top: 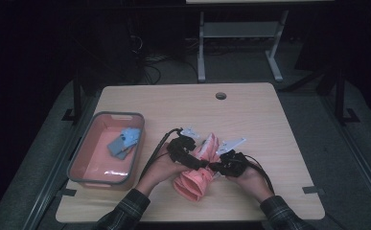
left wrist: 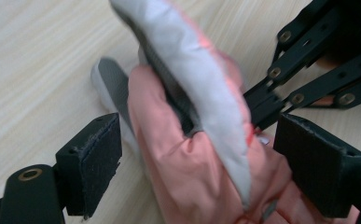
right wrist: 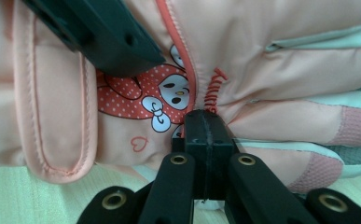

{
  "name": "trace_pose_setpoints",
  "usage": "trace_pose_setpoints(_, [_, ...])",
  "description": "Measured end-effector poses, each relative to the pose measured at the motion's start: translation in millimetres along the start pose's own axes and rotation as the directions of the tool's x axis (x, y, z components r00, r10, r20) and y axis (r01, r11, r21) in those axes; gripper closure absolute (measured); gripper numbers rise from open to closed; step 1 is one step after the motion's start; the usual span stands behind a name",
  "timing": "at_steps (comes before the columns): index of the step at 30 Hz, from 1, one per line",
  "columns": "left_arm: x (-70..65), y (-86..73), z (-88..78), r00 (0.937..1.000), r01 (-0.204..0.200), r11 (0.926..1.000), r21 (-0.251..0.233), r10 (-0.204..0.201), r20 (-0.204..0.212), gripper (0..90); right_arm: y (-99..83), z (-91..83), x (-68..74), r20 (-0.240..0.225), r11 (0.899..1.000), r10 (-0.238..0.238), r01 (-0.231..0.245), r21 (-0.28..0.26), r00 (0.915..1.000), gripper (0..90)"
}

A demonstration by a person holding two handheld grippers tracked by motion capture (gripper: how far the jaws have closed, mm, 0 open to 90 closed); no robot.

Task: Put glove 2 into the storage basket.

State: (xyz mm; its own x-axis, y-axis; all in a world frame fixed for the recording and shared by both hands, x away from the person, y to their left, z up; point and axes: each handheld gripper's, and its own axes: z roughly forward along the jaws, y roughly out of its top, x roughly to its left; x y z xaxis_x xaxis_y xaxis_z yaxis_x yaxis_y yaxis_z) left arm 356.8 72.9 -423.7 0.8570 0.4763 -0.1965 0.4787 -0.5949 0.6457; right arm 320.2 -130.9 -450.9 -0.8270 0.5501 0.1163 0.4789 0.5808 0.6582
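Note:
A pink padded glove (top: 198,181) with grey trim lies on the wooden table (top: 250,115) between the person's hands. In the left gripper view the glove (left wrist: 187,182) stands on edge between my left gripper's (left wrist: 201,163) wide-apart pads, and the left pad (left wrist: 92,158) is clear of the fabric. My right gripper (right wrist: 205,128) is shut, its tip pinching puckered fabric beside the glove's (right wrist: 271,51) cartoon print. One finger of the left gripper (right wrist: 103,42) crosses above that print. From above, the left gripper (top: 191,160) and right gripper (top: 220,167) meet at the glove's middle.
A pink bin with a grey rim (top: 85,148) stands at the table's left and holds a few blue and grey pieces (top: 124,142). A cable hole (top: 221,95) lies near the far edge. Bare wood stretches behind and to the right of the hands.

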Motion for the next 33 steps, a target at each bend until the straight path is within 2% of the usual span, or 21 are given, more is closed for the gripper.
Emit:
trace_pose_setpoints(1, [0.9,-1.1,1.9,0.9998,0.020,0.9998,-0.001,-0.020,0.009,14.7,-0.5,0.4,-0.5,0.000,1.000,-0.003,0.003,-0.001,1.0000,90.0])
trace_pose_setpoints(4, [5.7,-6.4,9.5,0.9985,0.045,0.9987,0.022,-0.046,0.030,13.9,-1.1,1.0,-0.2,-0.002,1.000,0.001,-0.001,-0.004,1.0000,90.0])
trace_pose_setpoints(8, [13.1,-12.7,17.7,0.9925,0.095,0.9948,0.036,-0.097,0.075,12.6,-1.8,1.7,-0.6,-0.002,1.000,-0.001,0.001,-0.005,1.0000,90.0])
trace_pose_setpoints(11, [16.7,-16.1,20.9,0.9877,0.115,0.9923,0.046,-0.119,0.101,12.5,-2.1,2.5,-0.2,-0.001,1.000,-0.004,0.004,-0.009,1.0000,90.0])
trace_pose_setpoints(15, [17.6,-16.6,23.5,0.9853,0.119,0.9912,0.058,-0.125,0.116,12.5,-3.0,2.9,0.0,-0.001,1.000,-0.009,0.009,-0.014,1.0000,90.0])
trace_pose_setpoints(18, [20.4,-18.7,26.9,0.9761,0.153,0.9865,0.058,-0.160,0.147,12.5,-3.1,2.8,0.4,0.000,1.000,-0.012,0.012,-0.012,0.9999,90.0])
trace_pose_setpoints(22, [22.3,-18.7,27.4,0.9742,0.146,0.9870,0.066,-0.155,0.164,12.5,-2.5,2.5,1.4,0.005,1.000,-0.012,0.012,-0.006,0.9999,90.0])
trace_pose_setpoints(26, [22.9,-19.0,27.9,0.9611,0.180,0.9815,0.065,-0.190,0.201,13.6,-2.6,2.6,1.8,0.008,1.000,-0.014,0.014,-0.009,0.9999,90.0])
trace_pose_setpoints(30, [24.3,-19.8,28.8,0.9502,0.191,0.9794,0.064,-0.201,0.238,19.7,-2.7,2.7,1.6,0.007,1.000,-0.016,0.016,-0.011,0.9999,90.0])
trace_pose_setpoints(33, [23.7,-20.1,29.4,0.9479,0.192,0.9792,0.067,-0.202,0.246,21.9,-2.7,2.8,1.7,0.008,1.000,-0.018,0.019,-0.011,0.9998,90.0])
